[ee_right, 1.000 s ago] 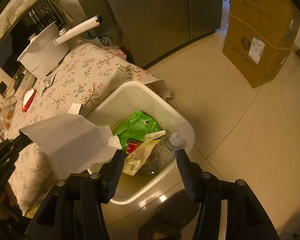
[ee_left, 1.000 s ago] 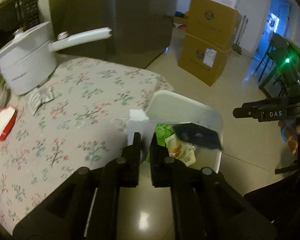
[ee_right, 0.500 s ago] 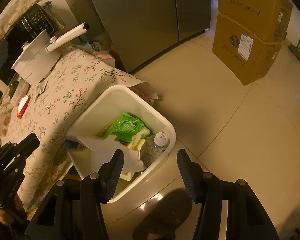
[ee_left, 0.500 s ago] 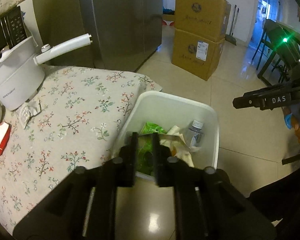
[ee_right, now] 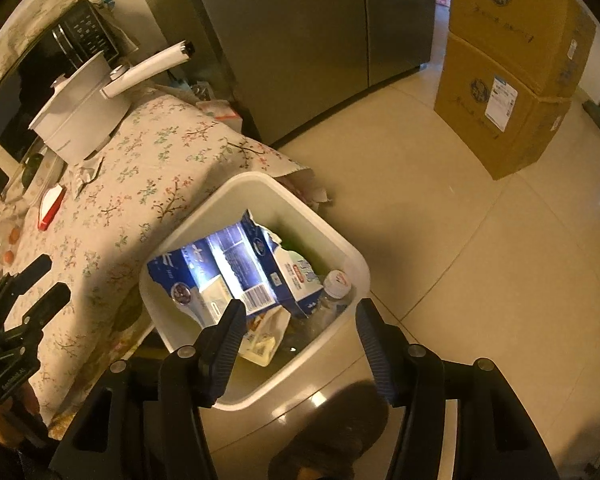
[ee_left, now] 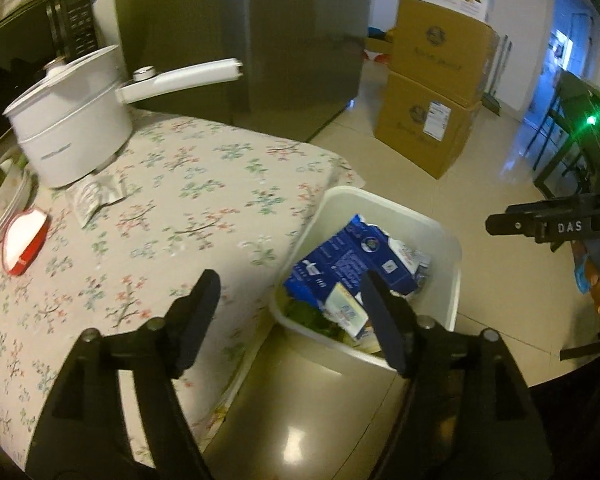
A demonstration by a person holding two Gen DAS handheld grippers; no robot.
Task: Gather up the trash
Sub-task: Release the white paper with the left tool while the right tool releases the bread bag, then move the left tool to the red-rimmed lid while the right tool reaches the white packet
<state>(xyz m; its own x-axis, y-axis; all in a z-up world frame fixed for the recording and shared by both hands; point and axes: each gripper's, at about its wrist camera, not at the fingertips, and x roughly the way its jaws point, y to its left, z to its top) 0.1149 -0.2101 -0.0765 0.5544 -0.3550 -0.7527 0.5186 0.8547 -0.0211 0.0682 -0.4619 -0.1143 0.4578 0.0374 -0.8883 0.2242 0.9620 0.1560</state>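
A white trash bin (ee_left: 384, 202) stands on the floor against the table's corner. On top of its contents lies a flattened blue and white carton (ee_left: 350, 258), over green packaging and a clear plastic bottle (ee_right: 336, 284). My left gripper (ee_left: 290, 284) hovers above the bin's near left rim, its jaws opening wide with nothing between them. My right gripper (ee_right: 300, 308) hangs over the bin's (ee_right: 260, 180) near edge, jaws also opening and empty, with the carton (ee_right: 228, 268) below. A crumpled silver wrapper (ee_left: 96, 196) and a red and white packet (ee_left: 24, 240) lie on the floral tablecloth.
A white pot with a long handle (ee_left: 72, 136) sits at the table's far end beside stacked bowls (ee_left: 4, 200). A steel fridge (ee_right: 320, 40) and two stacked cardboard boxes (ee_left: 432, 112) stand beyond. Tiled floor (ee_right: 460, 240) surrounds the bin. My left gripper (ee_right: 46, 284) shows over the table.
The left gripper, which held the flattened carton above the bin, has let it go and spread its jaws; the carton now lies in the bin. The right jaws have widened slightly.
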